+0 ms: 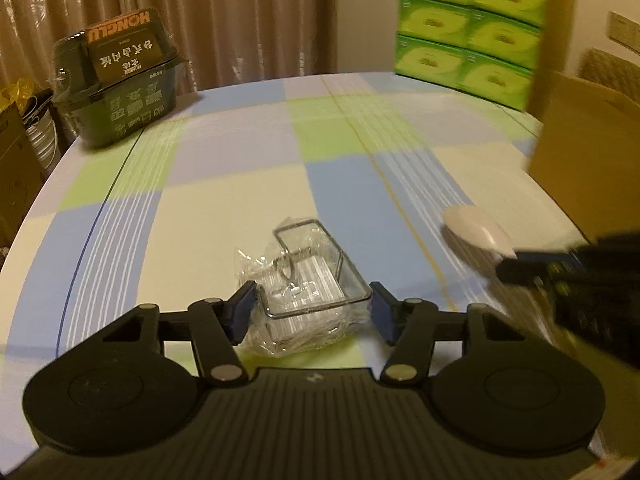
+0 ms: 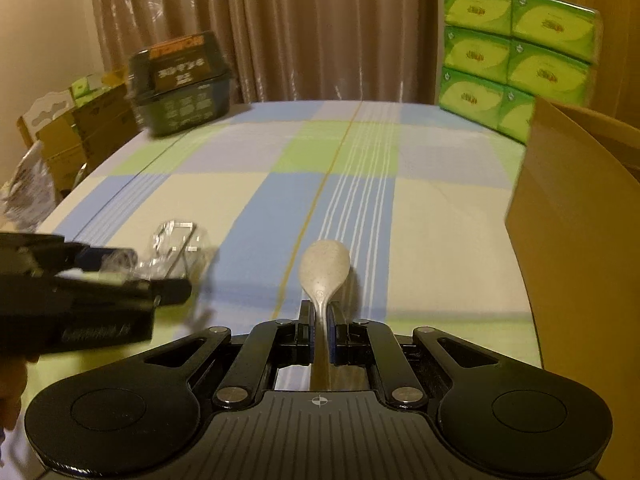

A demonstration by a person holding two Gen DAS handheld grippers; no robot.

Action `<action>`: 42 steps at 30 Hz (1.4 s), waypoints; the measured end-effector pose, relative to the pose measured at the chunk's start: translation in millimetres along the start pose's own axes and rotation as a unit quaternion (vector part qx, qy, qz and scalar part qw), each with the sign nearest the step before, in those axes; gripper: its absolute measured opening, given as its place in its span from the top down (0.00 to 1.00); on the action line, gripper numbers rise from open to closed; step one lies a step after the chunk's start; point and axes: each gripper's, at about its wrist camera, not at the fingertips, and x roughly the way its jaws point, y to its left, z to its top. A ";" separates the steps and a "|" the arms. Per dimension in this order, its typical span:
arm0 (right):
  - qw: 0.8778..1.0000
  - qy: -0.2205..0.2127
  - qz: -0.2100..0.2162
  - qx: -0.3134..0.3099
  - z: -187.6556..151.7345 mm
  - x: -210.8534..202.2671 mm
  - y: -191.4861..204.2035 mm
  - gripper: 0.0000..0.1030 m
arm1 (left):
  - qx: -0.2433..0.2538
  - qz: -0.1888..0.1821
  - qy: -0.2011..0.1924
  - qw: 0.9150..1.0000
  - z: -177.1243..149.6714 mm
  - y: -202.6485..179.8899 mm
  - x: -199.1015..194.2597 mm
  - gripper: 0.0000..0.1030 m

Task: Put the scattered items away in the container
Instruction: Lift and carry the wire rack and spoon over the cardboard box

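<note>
I am working in a lived-in home room. My counter wears a blue, green and cream checked cloth, with shiny brown pleated curtains hanging right behind it. A stacked bundle of green tissue packs, a dark shrink-wrapped retail box and brown cardboard cartons crowd its edges.

Checked surface, blue, green, cream. On it: plastic-wrapped wire rack, dark box, green tissue packs, cardboard box.
</note>
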 end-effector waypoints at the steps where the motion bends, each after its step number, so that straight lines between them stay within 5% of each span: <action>1: 1.000 0.004 0.002 -0.002 -7.9 -9.6 1.4 0.97 | 0.003 -0.003 0.001 1.000 -9.8 -4.8 -11.5 0.47; 8: 0.999 0.041 0.003 -0.016 -73.3 -80.1 6.7 0.97 | 0.018 -0.042 0.011 0.999 -84.3 -43.9 -91.7 0.47; 16: 0.997 0.054 0.000 -0.058 -117.3 -116.4 25.5 0.96 | -0.010 -0.043 0.013 0.999 -125.6 -68.8 -143.0 0.43; 22: 0.996 0.052 -0.003 -0.068 -127.1 -117.1 26.3 0.91 | -0.034 -0.026 0.008 0.999 -129.5 -66.2 -152.5 0.34; 24: 0.997 0.048 -0.007 -0.067 -126.7 -117.0 24.9 0.83 | -0.032 -0.021 0.008 0.999 -129.0 -65.7 -154.0 0.34; 26: 0.997 0.046 -0.004 -0.061 -126.8 -117.1 22.2 0.58 | -0.026 -0.016 0.008 1.000 -129.1 -67.2 -153.5 0.30; 27: 0.997 0.046 -0.002 -0.058 -126.7 -116.5 21.1 0.55 | -0.026 -0.015 0.009 1.000 -130.3 -67.5 -153.2 0.30; 37: 0.996 0.039 0.008 -0.074 -125.3 -112.4 25.1 0.55 | -0.030 0.004 0.026 0.999 -131.1 -72.8 -144.3 0.29; 42: 0.997 0.039 0.008 -0.072 -125.4 -111.9 25.6 0.55 | -0.018 0.022 0.036 0.999 -128.9 -80.1 -140.4 0.40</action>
